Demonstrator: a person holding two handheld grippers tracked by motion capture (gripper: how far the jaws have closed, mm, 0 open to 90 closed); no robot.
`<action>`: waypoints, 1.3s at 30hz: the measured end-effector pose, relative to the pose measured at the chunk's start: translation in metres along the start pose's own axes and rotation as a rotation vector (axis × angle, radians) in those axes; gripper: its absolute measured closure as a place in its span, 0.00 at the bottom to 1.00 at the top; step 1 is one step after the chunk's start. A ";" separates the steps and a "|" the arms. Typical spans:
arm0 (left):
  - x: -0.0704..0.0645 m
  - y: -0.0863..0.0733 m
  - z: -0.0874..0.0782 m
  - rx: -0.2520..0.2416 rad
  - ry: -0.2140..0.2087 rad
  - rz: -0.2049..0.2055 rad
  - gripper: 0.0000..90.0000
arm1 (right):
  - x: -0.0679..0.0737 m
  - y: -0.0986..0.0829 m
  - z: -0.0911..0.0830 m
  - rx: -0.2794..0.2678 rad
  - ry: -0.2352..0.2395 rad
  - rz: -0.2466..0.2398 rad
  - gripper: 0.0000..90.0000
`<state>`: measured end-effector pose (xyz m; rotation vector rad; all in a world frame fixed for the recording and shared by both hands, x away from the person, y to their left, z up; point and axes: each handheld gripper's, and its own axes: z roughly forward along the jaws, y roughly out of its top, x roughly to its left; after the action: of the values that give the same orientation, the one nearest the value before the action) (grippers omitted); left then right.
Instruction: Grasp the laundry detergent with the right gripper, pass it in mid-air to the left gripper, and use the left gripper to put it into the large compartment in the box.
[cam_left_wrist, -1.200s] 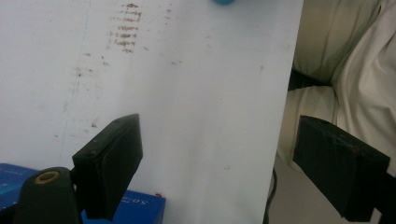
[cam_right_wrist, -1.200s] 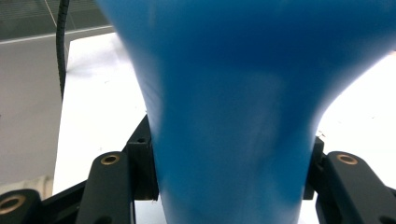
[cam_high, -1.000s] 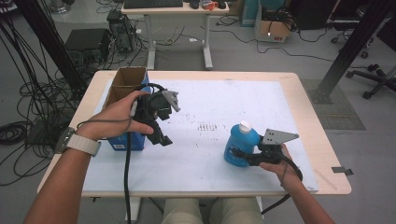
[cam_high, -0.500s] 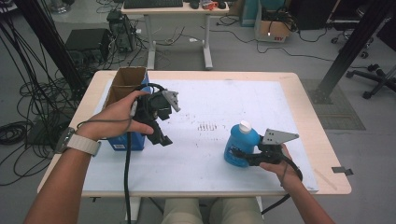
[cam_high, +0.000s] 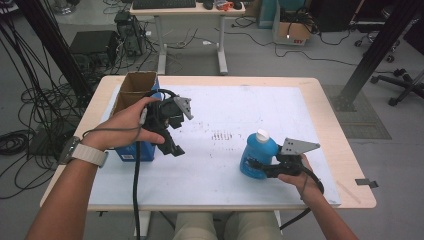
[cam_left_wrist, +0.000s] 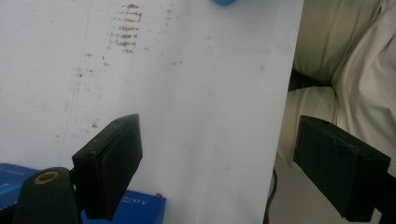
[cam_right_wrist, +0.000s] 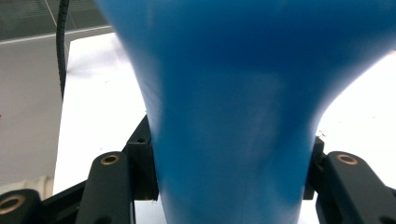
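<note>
While right gripper (cam_high: 260, 167) clamps blue bottle (cam_right_wrist: 233, 116), left gripper (cam_left_wrist: 224, 163) gapes, seemingly above table (cam_left_wrist: 187, 70).

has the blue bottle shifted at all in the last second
No. The blue bottle stands at the same spot right of the brown stain marks on the table, with the right gripper clamped on it.

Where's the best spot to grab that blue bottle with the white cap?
Grip the blue bottle around its body, coming in level from the side. It stands upright on the table, so its sides are free. The right hand-held gripper already does this: its jaws close on either side of the bottle's narrower part, probably the surest place to hold.
</note>
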<state>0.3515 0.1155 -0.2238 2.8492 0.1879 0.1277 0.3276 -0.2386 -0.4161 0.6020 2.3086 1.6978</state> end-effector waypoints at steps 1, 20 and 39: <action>0.000 0.000 0.000 -0.001 0.000 -0.001 0.18 | 0.000 0.000 0.000 0.000 0.001 0.000 0.48; -0.001 0.001 -0.003 -0.009 0.017 -0.007 0.17 | 0.001 0.001 0.000 -0.001 -0.004 -0.006 0.48; 0.002 0.026 -0.029 -0.029 0.054 -0.030 0.12 | -0.001 0.024 -0.009 -0.008 0.046 -0.006 0.48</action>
<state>0.3532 0.0985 -0.1888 2.8144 0.2373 0.1997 0.3298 -0.2412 -0.3907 0.5591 2.3316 1.7351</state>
